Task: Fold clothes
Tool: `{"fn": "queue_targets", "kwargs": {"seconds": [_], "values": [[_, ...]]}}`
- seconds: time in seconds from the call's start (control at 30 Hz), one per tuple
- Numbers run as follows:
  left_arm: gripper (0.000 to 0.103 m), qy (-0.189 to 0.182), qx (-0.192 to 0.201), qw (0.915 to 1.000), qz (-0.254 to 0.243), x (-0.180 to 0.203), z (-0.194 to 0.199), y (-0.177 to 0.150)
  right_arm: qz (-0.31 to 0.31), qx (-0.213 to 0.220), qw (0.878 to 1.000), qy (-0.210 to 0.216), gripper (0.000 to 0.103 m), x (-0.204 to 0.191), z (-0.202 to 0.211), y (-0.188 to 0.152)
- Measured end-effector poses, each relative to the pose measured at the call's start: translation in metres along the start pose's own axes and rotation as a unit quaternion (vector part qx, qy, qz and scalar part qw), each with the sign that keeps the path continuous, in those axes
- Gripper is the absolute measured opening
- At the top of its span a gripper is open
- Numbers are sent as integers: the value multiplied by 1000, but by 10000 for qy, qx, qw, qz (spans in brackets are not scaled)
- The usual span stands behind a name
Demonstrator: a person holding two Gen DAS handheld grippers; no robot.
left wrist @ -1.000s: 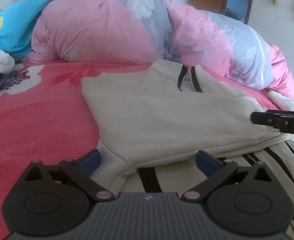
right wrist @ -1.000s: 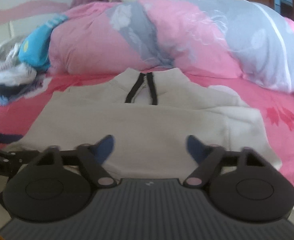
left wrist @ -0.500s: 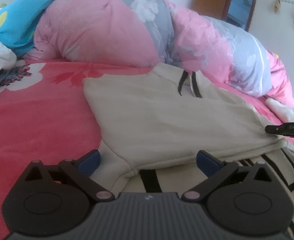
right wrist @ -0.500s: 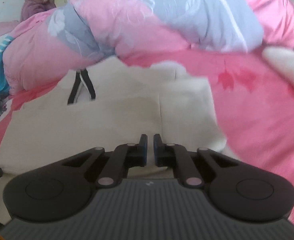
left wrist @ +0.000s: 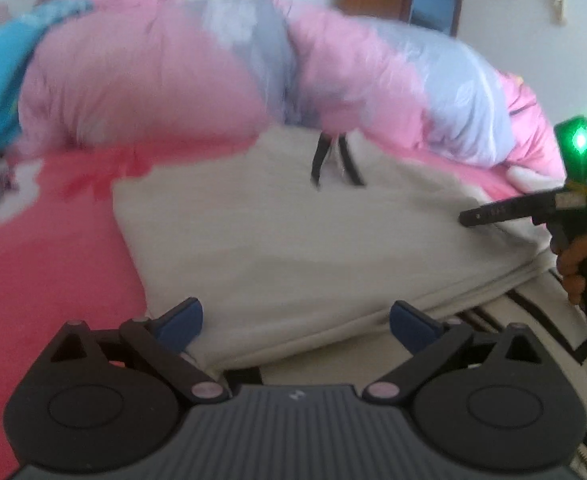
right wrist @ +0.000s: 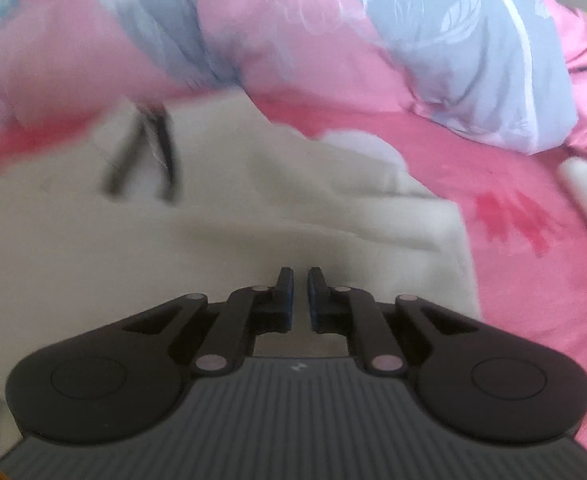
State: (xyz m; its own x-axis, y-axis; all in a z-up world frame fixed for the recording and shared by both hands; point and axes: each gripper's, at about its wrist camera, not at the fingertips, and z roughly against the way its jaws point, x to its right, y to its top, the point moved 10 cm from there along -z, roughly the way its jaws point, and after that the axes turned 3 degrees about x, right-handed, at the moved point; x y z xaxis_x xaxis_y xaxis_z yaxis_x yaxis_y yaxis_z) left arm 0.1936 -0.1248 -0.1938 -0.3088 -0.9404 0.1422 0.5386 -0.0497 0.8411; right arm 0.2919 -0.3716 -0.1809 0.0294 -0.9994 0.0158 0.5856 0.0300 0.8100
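Left wrist view: pink floral bedsheet (left wrist: 45, 280) lies bare leftward; the folded cream zip-neck sweater (left wrist: 293, 240) spans the middle, its near edge between the wide-spread left gripper (left wrist: 295, 320). Right gripper (right wrist: 300, 300) hovers nearly closed, gripping nothing.

Garment (left wrist: 293, 240) lies flat on bed sheet (left wrist: 53, 280), rolled quilt (left wrist: 173, 92) behind, striped cloth (left wrist: 513, 332) under its near edge.

- sweater (left wrist: 293, 248): cream, black trim at collar zip, black stripes on lower part
- bedsheet (left wrist: 45, 280): pink-red, darker red and white flower print
- duvet (left wrist: 153, 92): pink and grey-blue, white floral print
- gripper pads (left wrist: 181, 322): blue
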Motion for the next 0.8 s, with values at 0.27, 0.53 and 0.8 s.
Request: {"fn": "queue_targets", "kwargs": {"seconds": [0.27, 0.53, 0.8], "values": [[101, -153, 86, 9998, 138, -4, 1, -2, 372, -188, 9984, -373, 7, 1, -7, 9], [102, -361, 156, 9988, 294, -8, 5, -3, 207, -429, 9977, -479, 4, 9, -28, 14], [103, -504, 232, 9975, 438, -11, 8, -3, 300, -240, 9980, -502, 5, 5, -40, 69]]}}
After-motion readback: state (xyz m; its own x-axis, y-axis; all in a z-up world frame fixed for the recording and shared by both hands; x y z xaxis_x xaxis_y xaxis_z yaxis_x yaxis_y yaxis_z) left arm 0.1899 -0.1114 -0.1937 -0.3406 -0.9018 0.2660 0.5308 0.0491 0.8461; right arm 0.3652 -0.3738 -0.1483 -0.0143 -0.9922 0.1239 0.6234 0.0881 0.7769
